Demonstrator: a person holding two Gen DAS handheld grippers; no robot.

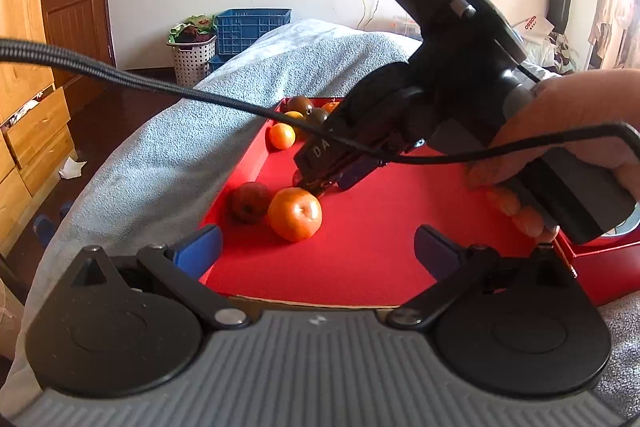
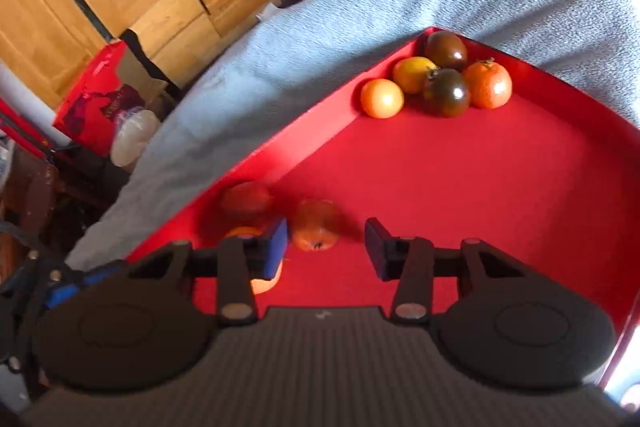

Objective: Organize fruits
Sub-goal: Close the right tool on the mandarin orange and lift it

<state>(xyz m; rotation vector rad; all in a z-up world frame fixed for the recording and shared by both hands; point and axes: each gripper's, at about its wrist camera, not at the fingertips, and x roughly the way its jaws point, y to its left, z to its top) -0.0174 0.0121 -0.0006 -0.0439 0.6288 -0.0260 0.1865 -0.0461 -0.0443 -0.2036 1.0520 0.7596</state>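
Observation:
A red tray (image 1: 380, 255) lies on a grey blanket. An orange fruit (image 1: 295, 214) and a dark red fruit (image 1: 249, 202) sit near its left wall. Several fruits cluster in the far corner (image 2: 440, 75): orange, yellow and dark ones. My left gripper (image 1: 318, 249) is open and empty above the tray's near edge. My right gripper (image 2: 326, 247) is open, low over the tray, with the orange fruit (image 2: 316, 225) just ahead between its fingertips, not gripped. The red fruit (image 2: 246, 199) lies to its left. Another orange fruit (image 2: 266, 283) is partly hidden under the left finger.
The grey blanket (image 1: 200, 147) surrounds the tray (image 2: 480, 187). A white basket (image 1: 193, 57) and a blue crate (image 1: 250, 29) stand by the far wall. Wooden drawers (image 2: 180, 3) and a red box (image 2: 96, 99) are on the left. A cable (image 1: 120, 79) crosses the left wrist view.

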